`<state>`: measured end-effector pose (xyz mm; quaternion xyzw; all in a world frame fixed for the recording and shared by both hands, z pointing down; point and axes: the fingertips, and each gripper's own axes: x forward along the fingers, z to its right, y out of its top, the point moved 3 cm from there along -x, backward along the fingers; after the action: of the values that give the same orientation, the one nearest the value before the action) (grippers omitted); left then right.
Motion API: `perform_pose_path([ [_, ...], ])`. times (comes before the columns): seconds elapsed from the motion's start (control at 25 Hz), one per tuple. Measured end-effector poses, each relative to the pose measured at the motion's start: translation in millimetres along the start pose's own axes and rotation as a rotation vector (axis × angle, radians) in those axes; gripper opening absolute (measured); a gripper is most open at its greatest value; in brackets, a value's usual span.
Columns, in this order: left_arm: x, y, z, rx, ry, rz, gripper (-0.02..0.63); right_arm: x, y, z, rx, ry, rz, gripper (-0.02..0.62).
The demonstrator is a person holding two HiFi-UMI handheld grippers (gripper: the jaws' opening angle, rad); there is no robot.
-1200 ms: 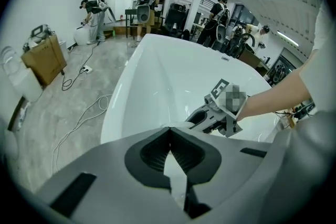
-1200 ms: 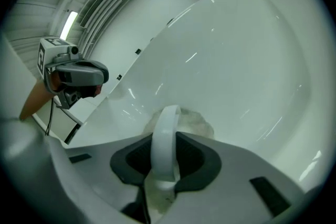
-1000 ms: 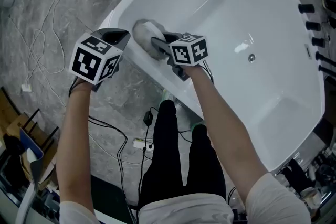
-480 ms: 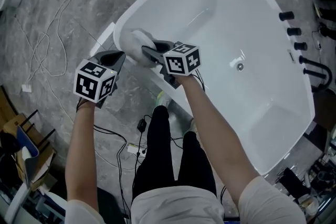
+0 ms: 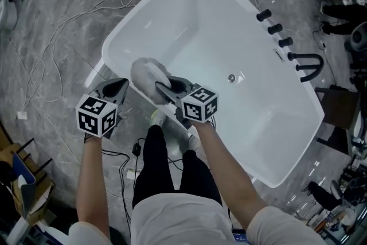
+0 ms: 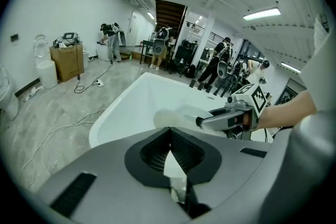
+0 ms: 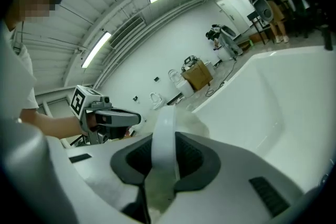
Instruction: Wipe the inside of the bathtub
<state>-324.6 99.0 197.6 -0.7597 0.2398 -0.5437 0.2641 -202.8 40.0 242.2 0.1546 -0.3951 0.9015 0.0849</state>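
The white bathtub (image 5: 116, 42) fills the middle of the head view, its drain (image 5: 231, 78) in the basin floor. My right gripper (image 5: 167, 86) is shut on a fluffy pale wiping pad (image 5: 147, 74), which lies against the tub's near rim and inner wall. In the right gripper view a white band (image 7: 164, 144) of the pad is pinched between the jaws, with the fluffy part (image 7: 193, 119) beyond them. My left gripper (image 5: 118, 87) hangs shut just outside the near rim, holding nothing. The left gripper view shows its jaws meeting at the tips (image 6: 170, 137) and the pad (image 6: 176, 117) ahead.
Black tap knobs (image 5: 276, 27) and a black spout (image 5: 307, 63) sit on the tub's far rim. White cables (image 5: 57, 37) trail over the grey floor on the left. The person's legs in black trousers (image 5: 166, 164) stand close to the near rim. People and equipment are far behind (image 6: 218, 63).
The head view has drawn back and now takes in the whole tub. My right gripper has slid the pad a little along the near rim. The left gripper stayed beside it, shut.
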Motion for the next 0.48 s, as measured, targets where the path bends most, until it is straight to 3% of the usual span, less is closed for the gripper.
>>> perform_pose_path([
  [0.24, -5, 16, 103, 0.031, -0.071, 0.047, 0.011, -137, -17, -15, 0.008, -0.176, 0.076, 0.095],
  [0.48, -8, 27, 218, 0.077, -0.136, 0.062, 0.011, -271, -32, -44, 0.029, -0.233, 0.194, 0.095],
])
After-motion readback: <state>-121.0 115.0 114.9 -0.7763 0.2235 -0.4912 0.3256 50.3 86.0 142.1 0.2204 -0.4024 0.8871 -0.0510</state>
